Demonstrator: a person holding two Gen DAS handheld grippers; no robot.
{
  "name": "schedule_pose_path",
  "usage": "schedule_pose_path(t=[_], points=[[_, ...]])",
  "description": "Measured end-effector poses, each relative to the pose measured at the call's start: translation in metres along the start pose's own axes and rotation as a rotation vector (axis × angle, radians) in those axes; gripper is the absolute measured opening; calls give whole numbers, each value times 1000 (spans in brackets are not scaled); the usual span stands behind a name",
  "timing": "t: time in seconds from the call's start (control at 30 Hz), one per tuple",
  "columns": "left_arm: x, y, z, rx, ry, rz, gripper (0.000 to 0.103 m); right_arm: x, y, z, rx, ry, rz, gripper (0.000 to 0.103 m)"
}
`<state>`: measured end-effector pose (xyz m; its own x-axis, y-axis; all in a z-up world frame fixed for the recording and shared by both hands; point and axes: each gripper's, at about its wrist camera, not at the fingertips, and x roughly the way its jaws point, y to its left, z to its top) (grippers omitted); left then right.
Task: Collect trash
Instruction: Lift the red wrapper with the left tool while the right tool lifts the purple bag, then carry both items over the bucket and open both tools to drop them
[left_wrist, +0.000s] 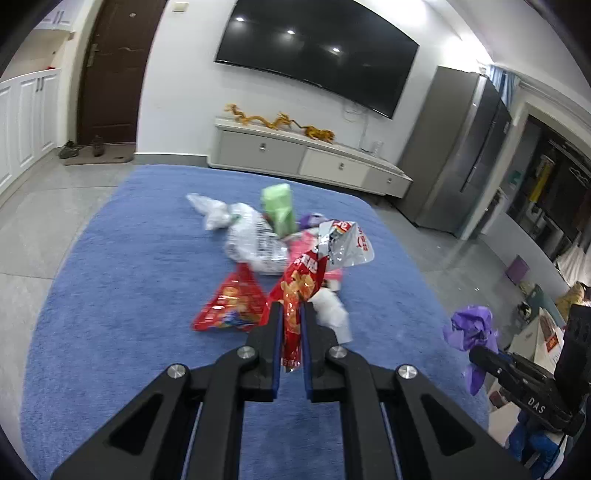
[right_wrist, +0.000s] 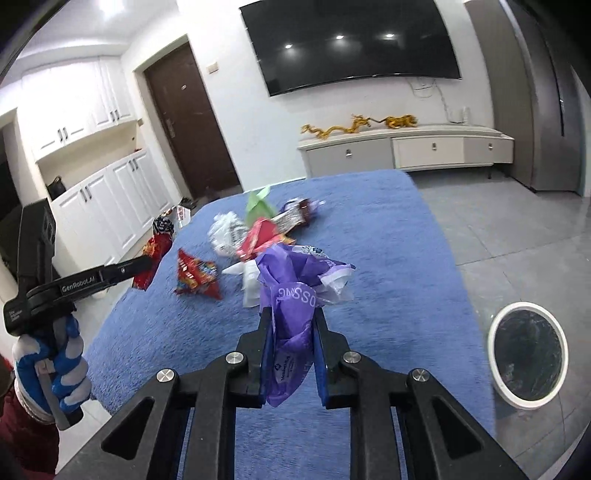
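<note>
Your left gripper (left_wrist: 291, 314) pinches a red snack bag (left_wrist: 295, 291), lifted above the blue rug (left_wrist: 110, 295); its arm reads "GenRobot.AI". At its 12 o'clock lies the trash pile (left_wrist: 266, 236). Your right gripper (right_wrist: 291, 321) pinches a purple bag (right_wrist: 291, 295) with partial letters "OSSING". The white-rimmed bin (right_wrist: 528, 350) sits at 3 o'clock on grey tile. A TV (right_wrist: 354, 40) hangs on the far wall.
</note>
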<state>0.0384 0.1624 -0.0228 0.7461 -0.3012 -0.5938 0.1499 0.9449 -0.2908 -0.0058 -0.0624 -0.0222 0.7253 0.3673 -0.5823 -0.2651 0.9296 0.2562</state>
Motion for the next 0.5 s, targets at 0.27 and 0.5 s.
schedule_pose_path(t=[0.27,0.5], points=[[25,-67,10,105,37,-88,8,-33,-55,3,102,-66,-100,18],[70,-149,21,236,102,-179,8,-62,-128,0,219,-107,-233,18]])
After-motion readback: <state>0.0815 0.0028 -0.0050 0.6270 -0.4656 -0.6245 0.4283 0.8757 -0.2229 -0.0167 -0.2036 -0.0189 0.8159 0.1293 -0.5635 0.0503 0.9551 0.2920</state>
